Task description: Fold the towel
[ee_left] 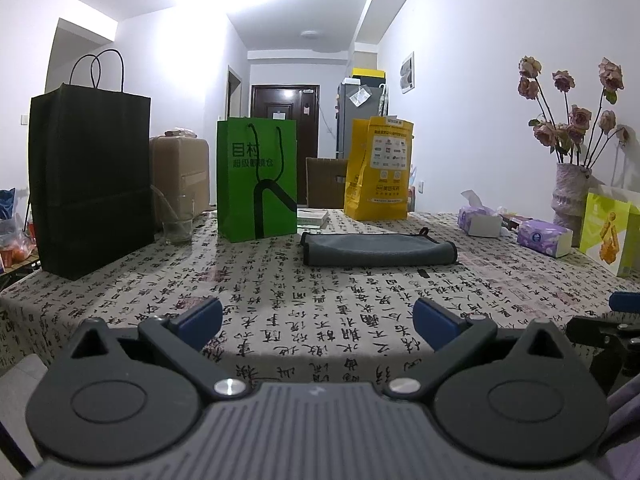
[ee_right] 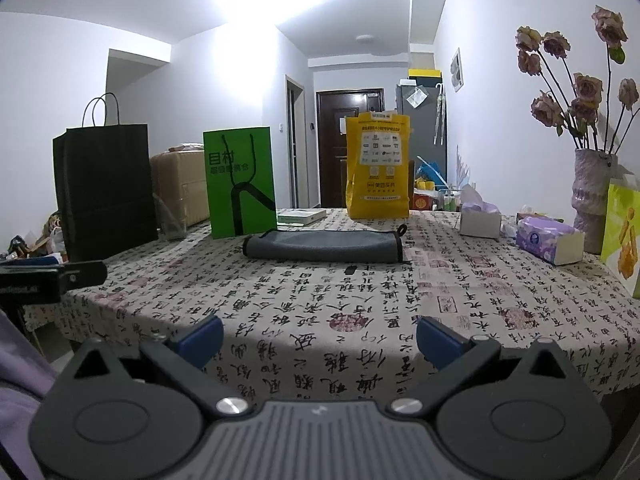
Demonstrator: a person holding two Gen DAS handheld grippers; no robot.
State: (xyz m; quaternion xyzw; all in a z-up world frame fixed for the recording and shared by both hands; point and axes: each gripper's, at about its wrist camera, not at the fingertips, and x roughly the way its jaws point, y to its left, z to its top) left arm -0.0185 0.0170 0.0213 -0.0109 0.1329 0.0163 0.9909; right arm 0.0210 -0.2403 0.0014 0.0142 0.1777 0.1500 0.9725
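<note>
A grey towel (ee_left: 378,249) lies folded in a flat strip on the calligraphy-print tablecloth (ee_left: 304,312), toward the far middle of the table. It also shows in the right wrist view (ee_right: 324,245), with a small black loop at its right end. My left gripper (ee_left: 318,322) is open and empty, held near the table's front edge, well short of the towel. My right gripper (ee_right: 319,340) is open and empty, also at the near edge. The right gripper shows at the right border of the left wrist view (ee_left: 608,332).
Behind the towel stand a black paper bag (ee_left: 90,184), a green bag (ee_left: 256,178), a yellow bag (ee_left: 378,168), a glass (ee_left: 178,220) and a book (ee_left: 314,216). At the right are tissue boxes (ee_left: 544,236), a vase of dried roses (ee_left: 570,196) and a lime bag (ee_left: 608,232).
</note>
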